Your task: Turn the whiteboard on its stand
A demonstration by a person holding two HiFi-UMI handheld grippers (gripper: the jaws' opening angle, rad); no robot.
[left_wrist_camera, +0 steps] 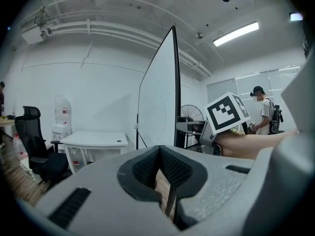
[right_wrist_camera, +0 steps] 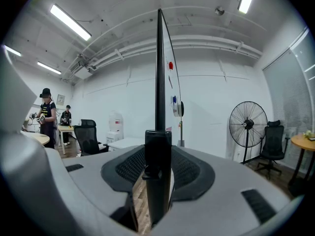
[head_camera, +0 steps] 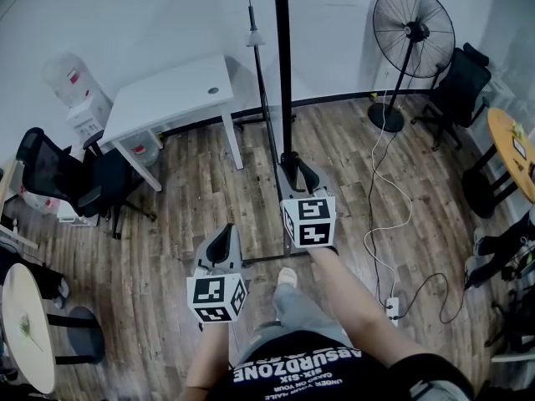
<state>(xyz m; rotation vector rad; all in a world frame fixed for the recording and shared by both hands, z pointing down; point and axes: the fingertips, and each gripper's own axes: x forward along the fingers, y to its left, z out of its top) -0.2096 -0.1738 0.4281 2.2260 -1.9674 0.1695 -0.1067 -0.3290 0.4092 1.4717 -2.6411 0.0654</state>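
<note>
Right gripper view: the right gripper's [right_wrist_camera: 157, 150] fingers [right_wrist_camera: 129, 165] clamp the whiteboard's [right_wrist_camera: 159, 73] edge — swing slowly; left gripper's [left_wrist_camera: 158, 151] fingers [left_wrist_camera: 141, 170] closed, empty.

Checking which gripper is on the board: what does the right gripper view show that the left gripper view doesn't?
Only the right gripper view: the right gripper shut on the whiteboard's black edge, seen edge-on. Only the left gripper view: the left gripper shut with nothing in it, and the whiteboard's white face. Both: the fan and the water dispenser by the far wall.
</note>
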